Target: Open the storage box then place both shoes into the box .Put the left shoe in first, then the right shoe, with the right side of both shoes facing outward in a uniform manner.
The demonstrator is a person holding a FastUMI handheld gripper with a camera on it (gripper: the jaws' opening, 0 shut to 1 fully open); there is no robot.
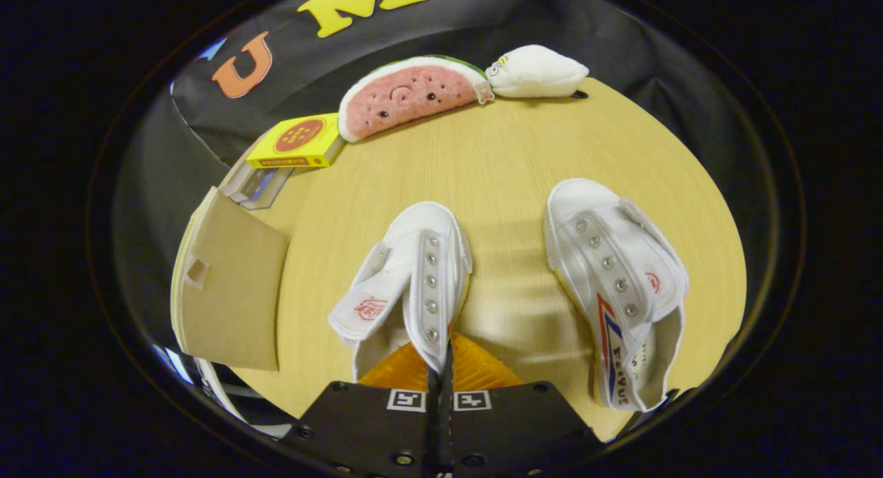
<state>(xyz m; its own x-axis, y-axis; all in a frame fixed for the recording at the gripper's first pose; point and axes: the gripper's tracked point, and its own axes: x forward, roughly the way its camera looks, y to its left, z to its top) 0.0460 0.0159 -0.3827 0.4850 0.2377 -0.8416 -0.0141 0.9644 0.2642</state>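
Two white canvas shoes lie on the round wooden table (510,161), toes pointing away from me. The shoe just ahead of my fingers (414,271) has its tongue flopped to the left. My gripper (441,359) is shut on the eyelet edge of this shoe's side wall, near the heel opening. The other shoe (614,278) lies apart to the right, with a red and blue stripe on its side. Left of the shoes, the storage box's tan flap (231,292) stands open, with the box's pale rim (207,381) below it.
At the table's far side lie a watermelon-slice plush (407,95) and a white plush (538,71). A yellow carton (300,141) rests on a clear case (256,185) beyond the box flap. Bare wood lies between the two shoes.
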